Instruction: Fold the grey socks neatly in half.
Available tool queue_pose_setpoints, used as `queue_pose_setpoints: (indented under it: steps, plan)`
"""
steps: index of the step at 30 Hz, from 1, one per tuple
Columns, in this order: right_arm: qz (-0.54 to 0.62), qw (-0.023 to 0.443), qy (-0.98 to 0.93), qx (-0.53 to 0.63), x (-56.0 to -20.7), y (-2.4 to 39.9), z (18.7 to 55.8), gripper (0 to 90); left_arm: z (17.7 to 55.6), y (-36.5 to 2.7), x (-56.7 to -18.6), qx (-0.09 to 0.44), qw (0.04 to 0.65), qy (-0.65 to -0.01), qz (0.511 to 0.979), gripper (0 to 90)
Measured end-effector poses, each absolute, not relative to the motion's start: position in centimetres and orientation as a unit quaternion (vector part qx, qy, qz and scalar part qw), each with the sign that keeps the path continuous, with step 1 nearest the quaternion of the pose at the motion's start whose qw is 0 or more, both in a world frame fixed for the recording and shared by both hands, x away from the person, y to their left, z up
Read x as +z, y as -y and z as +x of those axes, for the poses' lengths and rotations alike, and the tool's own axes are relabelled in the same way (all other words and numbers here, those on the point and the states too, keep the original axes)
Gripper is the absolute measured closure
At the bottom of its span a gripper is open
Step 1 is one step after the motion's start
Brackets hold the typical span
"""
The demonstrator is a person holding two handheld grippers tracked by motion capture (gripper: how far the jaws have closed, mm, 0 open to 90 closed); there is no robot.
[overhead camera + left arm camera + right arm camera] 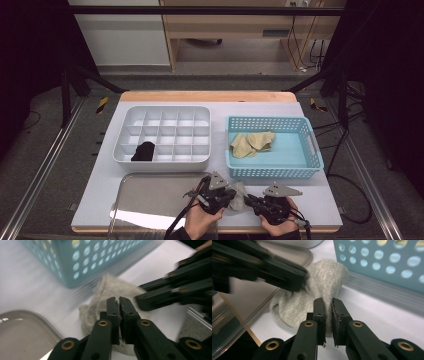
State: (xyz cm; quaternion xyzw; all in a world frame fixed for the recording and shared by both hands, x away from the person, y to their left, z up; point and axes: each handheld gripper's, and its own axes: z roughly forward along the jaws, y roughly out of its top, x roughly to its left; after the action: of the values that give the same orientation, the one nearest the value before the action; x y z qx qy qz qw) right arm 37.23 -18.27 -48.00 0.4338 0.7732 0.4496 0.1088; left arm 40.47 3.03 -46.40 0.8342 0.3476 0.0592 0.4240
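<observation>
A: Two grippers are seen at the near edge of the table (100, 175), each held in a hand. What is held between them?

B: A grey sock (239, 196) is held there, bunched up on the white surface just in front of the blue basket (310, 150). The left gripper (223, 199) is closed on one side of it, and the right gripper (253, 201) is closed on the other.

A: Can that be confirmed from the gripper views?

B: In the left gripper view the jaws are seen pressed together with grey fabric of the sock (110, 290) under and around them; the picture is blurred. In the right gripper view the sock (312, 295) is pinched between the nearly closed jaws, and the other gripper's black jaws are seen touching its upper left side.

A: What else is laid out?

B: A clear tray (150, 200) is set at the near left, just beside the sock. A white divided box (200, 160) is placed behind it, with a black sock (144, 151) tucked into a front compartment. Two tan socks (252, 142) are lying inside the basket, at its left end
</observation>
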Motion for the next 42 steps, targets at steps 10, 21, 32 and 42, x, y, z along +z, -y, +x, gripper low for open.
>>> queue_pose_setpoints:
  steps: [10, 21, 32, 42]
  plan:
    - [0.351, 0.134, -0.810, 0.451, -46.9, 16.6, 36.7, 83.6, 41.3, -2.7, -47.5, 0.037, 0.411, -0.378, 0.828, 89.1]
    - [0.349, 0.120, -0.817, 0.442, -47.0, 16.1, 36.9, 83.6, 40.5, -4.6, -45.8, 0.057, 0.429, -0.373, 0.821, 84.9]
    - [0.337, 0.124, -0.826, 0.435, -46.8, 15.8, 37.0, 83.4, 40.3, -5.6, -47.3, 0.054, 0.393, -0.379, 0.836, 88.6]
    - [0.318, 0.112, -0.836, 0.434, -47.0, 14.1, 37.3, 83.0, 40.2, -5.8, -47.7, 0.044, 0.393, -0.378, 0.837, 89.0]
